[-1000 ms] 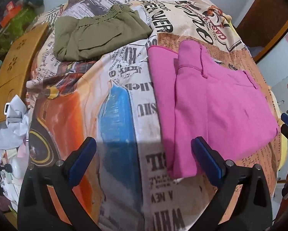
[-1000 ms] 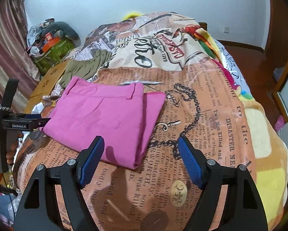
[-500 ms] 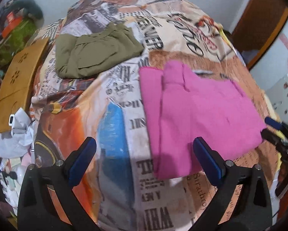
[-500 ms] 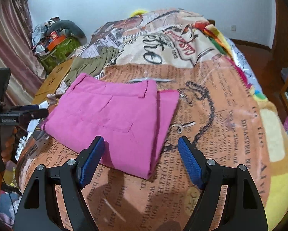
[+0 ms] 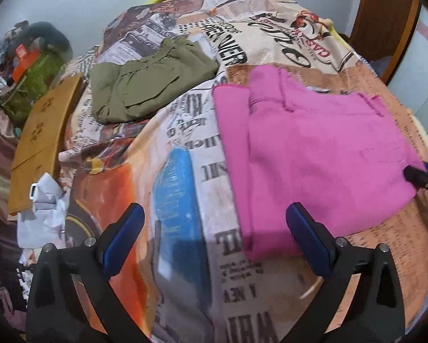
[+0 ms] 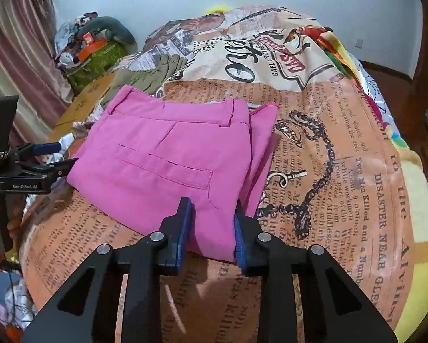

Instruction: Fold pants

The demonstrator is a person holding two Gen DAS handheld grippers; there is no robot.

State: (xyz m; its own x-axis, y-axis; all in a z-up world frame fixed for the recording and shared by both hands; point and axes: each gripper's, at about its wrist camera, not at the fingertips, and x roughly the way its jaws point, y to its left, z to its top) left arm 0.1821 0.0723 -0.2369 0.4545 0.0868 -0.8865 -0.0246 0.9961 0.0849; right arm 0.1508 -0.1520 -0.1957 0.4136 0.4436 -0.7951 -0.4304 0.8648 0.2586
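Folded pink pants (image 6: 168, 154) lie flat on the printed bedspread (image 6: 342, 171), waistband at the far side. My right gripper (image 6: 212, 223) is at their near corner. Its jaws are closing, with the pink cloth filling the gap from pad to pad. In the left wrist view the same pants (image 5: 314, 154) lie to the right, and the right gripper (image 5: 422, 170) touches their right edge. My left gripper (image 5: 214, 228) hangs open above the bedspread (image 5: 179, 148); its right finger (image 5: 308, 237) is over the pants' near left corner. From the right wrist the left gripper (image 6: 62, 157) shows beside the pants' left edge.
Folded olive-green pants (image 5: 151, 85) lie further up the bed. A wooden board (image 5: 42, 137) and crumpled white cloth (image 5: 42, 214) sit at the bed's left side, with a pile of bags (image 6: 97, 48) in the corner. A wooden door (image 5: 385, 23) stands at the right.
The right gripper's jaws went from wide apart to narrow around the pants' near corner, and it came lower and closer. The left gripper swung a little toward the pants.
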